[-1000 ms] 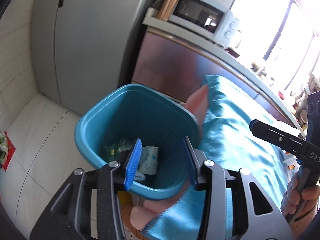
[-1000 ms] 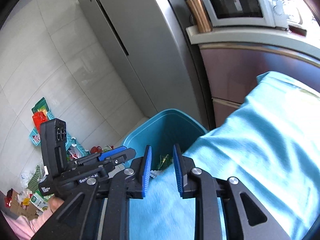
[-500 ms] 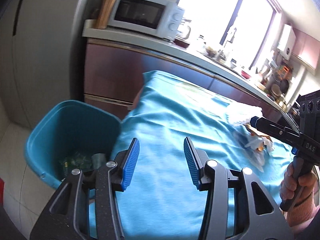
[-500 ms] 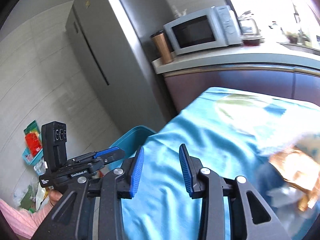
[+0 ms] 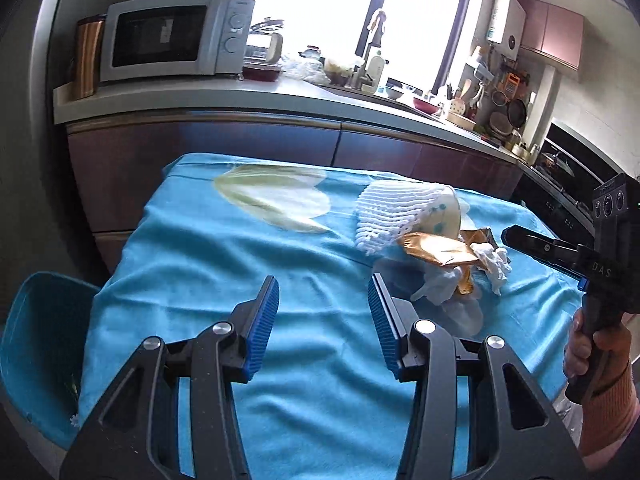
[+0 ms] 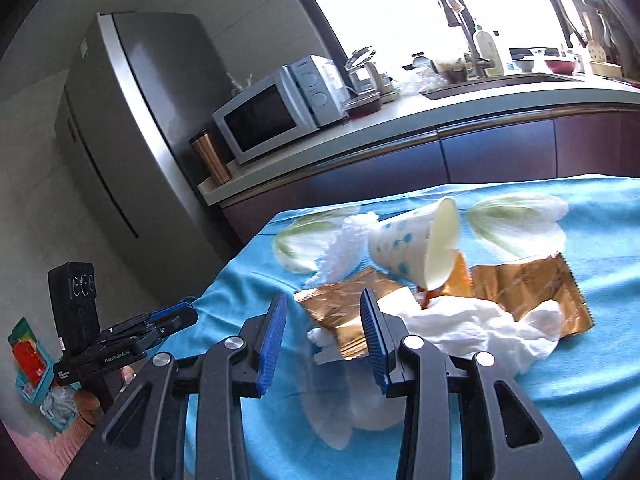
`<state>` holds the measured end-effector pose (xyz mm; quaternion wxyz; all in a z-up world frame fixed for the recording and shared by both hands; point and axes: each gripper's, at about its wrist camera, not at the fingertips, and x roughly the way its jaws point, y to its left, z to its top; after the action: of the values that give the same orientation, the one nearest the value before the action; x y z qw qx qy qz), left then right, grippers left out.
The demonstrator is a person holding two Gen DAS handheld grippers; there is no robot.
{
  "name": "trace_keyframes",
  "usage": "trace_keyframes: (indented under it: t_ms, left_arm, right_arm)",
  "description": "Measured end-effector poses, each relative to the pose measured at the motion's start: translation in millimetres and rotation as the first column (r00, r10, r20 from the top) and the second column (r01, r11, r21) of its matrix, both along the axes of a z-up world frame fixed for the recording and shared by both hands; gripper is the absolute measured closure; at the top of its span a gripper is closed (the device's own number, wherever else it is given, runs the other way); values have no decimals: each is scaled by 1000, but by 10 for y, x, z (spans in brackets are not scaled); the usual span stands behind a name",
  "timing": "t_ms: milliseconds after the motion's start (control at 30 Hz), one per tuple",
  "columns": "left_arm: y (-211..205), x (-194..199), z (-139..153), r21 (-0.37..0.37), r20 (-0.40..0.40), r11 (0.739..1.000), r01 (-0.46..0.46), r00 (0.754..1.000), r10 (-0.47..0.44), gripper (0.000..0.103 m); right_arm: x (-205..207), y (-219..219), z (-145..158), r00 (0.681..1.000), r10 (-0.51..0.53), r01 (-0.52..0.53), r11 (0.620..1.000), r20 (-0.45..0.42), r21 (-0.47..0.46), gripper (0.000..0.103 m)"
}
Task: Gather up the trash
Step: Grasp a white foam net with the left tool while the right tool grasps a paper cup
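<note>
At about 8 o'clock in the left wrist view, a teal bin (image 5: 30, 344) stands on the floor against the near left corner of the surface (image 5: 192, 264), which is draped in a bright blue cloth printed with pale tulips. The left gripper (image 5: 323, 322) hovers over the bare cloth at 6 o'clock, its blue-padded jaws standing partly apart with nothing between them. Toward 3 o'clock from it lies the trash heap: a white foam net (image 5: 384, 212) lying against a tipped paper cup (image 5: 442, 216) with blue dots, a crumpled gold foil wrapper (image 5: 436, 250) just below them, and white tissue (image 5: 494, 266) touching the foil. At the far right, a hand (image 5: 582, 354) in a pink sleeve grips the handle of the right gripper (image 6: 323, 338), whose tip points at the heap from 3 o'clock. In the right wrist view, its jaws have just been opening and stand partly apart, gripping nothing; the left edge of the foil and a bit of tissue show in the gap beyond them, whether touched I cannot tell. The cup lies on its side at 12 o'clock from those jaws, mouth facing right. Behind the surface runs a kitchen counter carrying a microwave (image 5: 168, 38).
</note>
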<state>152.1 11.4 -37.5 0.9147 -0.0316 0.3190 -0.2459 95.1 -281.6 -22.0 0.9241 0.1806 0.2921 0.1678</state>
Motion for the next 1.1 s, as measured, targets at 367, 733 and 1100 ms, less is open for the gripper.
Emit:
trace_keyframes:
  t_ms: [367,733,1100]
  left_arm:
    - [-995,324,120,90,42,986,140,989,-144,54]
    - [-1490,675,-46,202,0,967,155,987,-158,56]
    - [-1446,895,-160,186,-44,975,119,993,-113,93]
  right_arm:
    - [381,-404,-132,997,-61,62,998,-43,10,66]
    - [745,-368,-316,994,-42,46,998,-100,39,71]
    - [833,-301,-350,995,-28,31,999,-93,32,99]
